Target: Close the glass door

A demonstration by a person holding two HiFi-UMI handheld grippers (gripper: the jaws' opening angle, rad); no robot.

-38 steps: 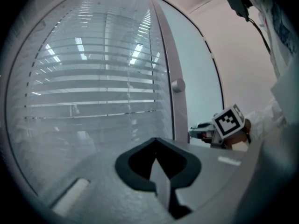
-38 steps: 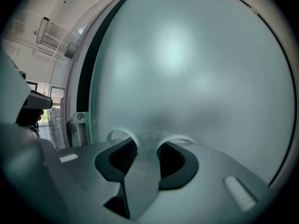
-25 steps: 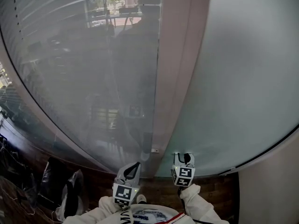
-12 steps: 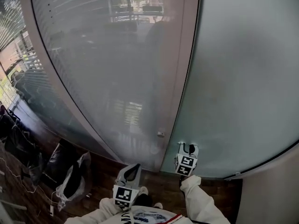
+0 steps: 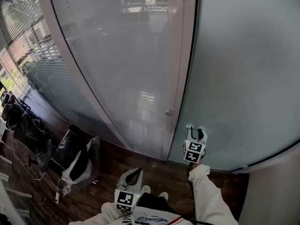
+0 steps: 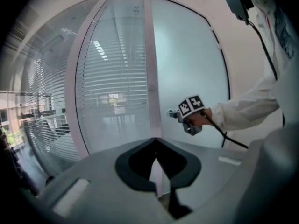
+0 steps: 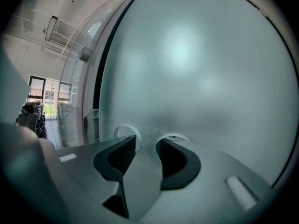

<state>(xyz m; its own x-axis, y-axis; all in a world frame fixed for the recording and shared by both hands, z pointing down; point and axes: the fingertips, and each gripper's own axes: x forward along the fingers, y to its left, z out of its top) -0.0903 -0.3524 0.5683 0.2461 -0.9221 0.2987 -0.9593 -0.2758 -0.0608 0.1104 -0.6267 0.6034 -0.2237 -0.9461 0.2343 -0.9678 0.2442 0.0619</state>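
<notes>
At the left edge of the head view, black chairs (image 5: 18,125) stand on the dark wooden floor (image 5: 108,172). A black-and-white bag (image 5: 77,161) lies near them at lower left. A clear glass partition with slatted blinds (image 5: 117,55) fills the upper left and centre.

The left tongs (image 5: 135,173) are at bottom centre, well apart from the glass. In the left gripper view their tips (image 6: 155,139) meet and grip nothing.

Right of centre stands a pale vertical frame post (image 5: 180,55), with a small round metal fitting (image 5: 168,112) low on it. The frosted glass door (image 5: 243,69) occupies the right half. Its left edge lies just beside the post, with a narrow dark seam between them.

The right tongs (image 5: 195,131), held out from a white sleeve (image 5: 206,191), are at the door's lower left, close to the pane. In the right gripper view these tongs (image 7: 145,141) stand moderately apart, having just been opening. Only frosted pane shows in the gap, and the pads press on nothing.
</notes>
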